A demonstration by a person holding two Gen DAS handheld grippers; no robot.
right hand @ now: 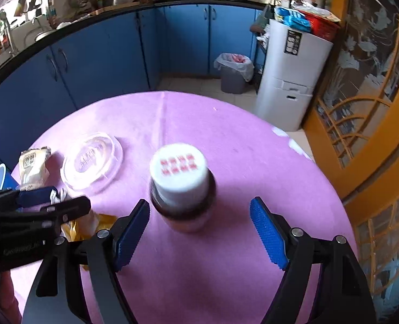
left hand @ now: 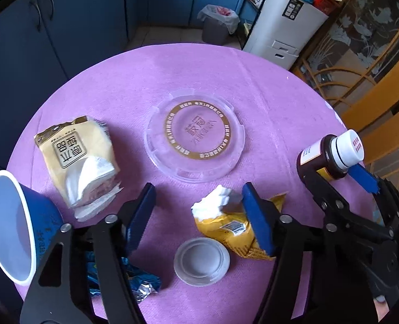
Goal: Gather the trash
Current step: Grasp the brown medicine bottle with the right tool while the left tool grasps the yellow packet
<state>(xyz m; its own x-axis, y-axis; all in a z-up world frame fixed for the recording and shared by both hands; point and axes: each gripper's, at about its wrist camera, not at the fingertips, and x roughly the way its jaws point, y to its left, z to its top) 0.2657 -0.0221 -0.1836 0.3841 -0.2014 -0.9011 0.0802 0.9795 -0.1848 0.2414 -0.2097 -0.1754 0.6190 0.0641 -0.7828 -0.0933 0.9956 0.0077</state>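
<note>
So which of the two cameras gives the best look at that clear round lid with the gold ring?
The left wrist view: the clear plastic lid lies near the picture's centre, seen from above, gold ring and print sharp. In the right wrist view the lid sits small, slanted and blurry at the left.

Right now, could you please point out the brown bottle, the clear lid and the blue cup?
brown bottle [right hand: 182,208], right wrist view, dark glass body.
clear lid [left hand: 194,137], left wrist view, printed centre.
blue cup [left hand: 7,224], left wrist view, white inside.
</note>
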